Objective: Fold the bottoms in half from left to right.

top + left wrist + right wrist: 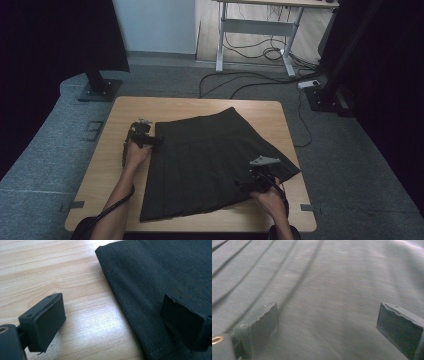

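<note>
Wooden table [200,107], light grain, set on grey carpet; dark curtains to both sides, a desk frame and loose cables on the floor beyond

Black pleated skirt [210,160] spread flat across the middle of the table, waistband toward the far side, hem toward the person. Pleats fan out to the near edge; the right hem corner reaches close to the table's right edge. Near-left hem corner lies close to the front edge of the table

Left gripper [145,137] held at the skirt's far-left corner, by the waistband end, left hand [136,154] behind it, forearm coming up from the bottom of the high view. In the left gripper view the jaws stand wide apart and hold nothing: one over bare wood, the other over the cloth, with the skirt's [155,285] stitched edge running between them

Right gripper [257,181] over the skirt's right part, near the hem, right hand [270,200] behind it. Grey three-cornered plate visible on top. In the right gripper view the jaws are spread wide and empty, close above the cloth [332,290]; pleat lines cross the upper left. Picture slightly blurred, so contact with the fabric cannot be told
</note>
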Demonstrator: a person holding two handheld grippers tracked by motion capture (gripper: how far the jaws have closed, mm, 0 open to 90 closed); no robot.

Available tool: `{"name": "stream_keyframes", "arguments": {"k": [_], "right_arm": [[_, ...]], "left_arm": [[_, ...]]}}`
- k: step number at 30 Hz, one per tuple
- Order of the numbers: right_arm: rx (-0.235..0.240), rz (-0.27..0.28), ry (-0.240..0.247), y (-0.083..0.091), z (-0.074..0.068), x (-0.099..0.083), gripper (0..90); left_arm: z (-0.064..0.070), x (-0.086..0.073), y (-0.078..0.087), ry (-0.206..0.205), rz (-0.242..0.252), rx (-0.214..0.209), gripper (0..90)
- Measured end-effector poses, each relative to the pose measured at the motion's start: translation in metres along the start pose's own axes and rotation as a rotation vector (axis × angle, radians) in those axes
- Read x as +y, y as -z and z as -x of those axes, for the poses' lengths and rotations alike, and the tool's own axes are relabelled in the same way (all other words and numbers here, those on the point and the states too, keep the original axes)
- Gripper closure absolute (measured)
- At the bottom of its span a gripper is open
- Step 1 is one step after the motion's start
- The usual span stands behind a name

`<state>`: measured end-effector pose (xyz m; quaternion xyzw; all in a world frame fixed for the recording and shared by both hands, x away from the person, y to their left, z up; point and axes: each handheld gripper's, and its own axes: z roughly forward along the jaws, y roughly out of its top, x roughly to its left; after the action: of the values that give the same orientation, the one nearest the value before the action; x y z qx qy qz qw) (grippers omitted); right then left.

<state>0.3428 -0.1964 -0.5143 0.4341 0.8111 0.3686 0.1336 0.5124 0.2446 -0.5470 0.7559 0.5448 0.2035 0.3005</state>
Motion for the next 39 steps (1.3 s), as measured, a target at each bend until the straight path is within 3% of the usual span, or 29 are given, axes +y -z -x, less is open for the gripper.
{"name": "stream_keyframes", "arguments": {"k": [4, 5, 6, 15, 22, 23, 26, 27, 28, 31, 32, 36, 37, 39], "right_arm": [[0.054, -0.016, 0.068, -0.014, -0.024, 0.011, 4.0], [0.054, -0.016, 0.068, -0.014, -0.024, 0.011, 4.0], [0.085, -0.022, 0.106, -0.021, -0.038, 0.018, 4.0], [0.222, -0.051, 0.246, -0.051, -0.101, 0.040, 4.1], [0.312, -0.082, 0.334, -0.073, -0.147, 0.046, 5.0], [0.312, -0.082, 0.334, -0.073, -0.147, 0.046, 5.0], [0.361, -0.099, 0.385, -0.081, -0.171, 0.047, 5.1], [0.361, -0.099, 0.385, -0.081, -0.171, 0.047, 5.1], [0.386, -0.108, 0.411, -0.084, -0.185, 0.047, 5.0], [0.406, -0.120, 0.436, -0.087, -0.195, 0.046, 4.9], [0.426, -0.134, 0.463, -0.090, -0.206, 0.044, 4.2], [0.454, -0.171, 0.519, -0.095, -0.224, 0.039, 1.7], [0.454, -0.171, 0.519, -0.095, -0.224, 0.039, 1.7], [0.428, -0.194, 0.578, -0.096, -0.231, 0.036, 0.7]], "left_arm": [[0.000, -0.001, 0.001, -0.001, -0.001, 0.000, 5.5], [0.000, -0.001, 0.001, -0.001, -0.001, 0.000, 5.5], [0.000, 0.000, 0.001, -0.002, -0.002, -0.001, 5.4], [-0.001, 0.000, 0.000, 0.003, -0.004, -0.001, 3.4], [-0.001, -0.002, 0.002, -0.002, -0.006, -0.006, 3.6], [-0.001, -0.002, 0.002, -0.002, -0.006, -0.006, 3.6], [-0.001, -0.005, 0.005, -0.003, -0.005, -0.004, 3.7], [-0.001, -0.005, 0.005, -0.003, -0.005, -0.004, 3.8], [0.000, -0.008, 0.007, -0.002, -0.005, -0.003, 3.7], [0.000, -0.010, 0.009, -0.002, -0.004, -0.003, 3.8], [0.000, -0.012, 0.011, -0.004, -0.006, -0.005, 3.8], [0.000, -0.014, 0.013, -0.005, -0.005, -0.005, 3.9], [0.000, -0.014, 0.013, -0.005, -0.005, -0.005, 3.9], [0.000, -0.014, 0.013, -0.004, -0.005, -0.005, 3.9]]}}
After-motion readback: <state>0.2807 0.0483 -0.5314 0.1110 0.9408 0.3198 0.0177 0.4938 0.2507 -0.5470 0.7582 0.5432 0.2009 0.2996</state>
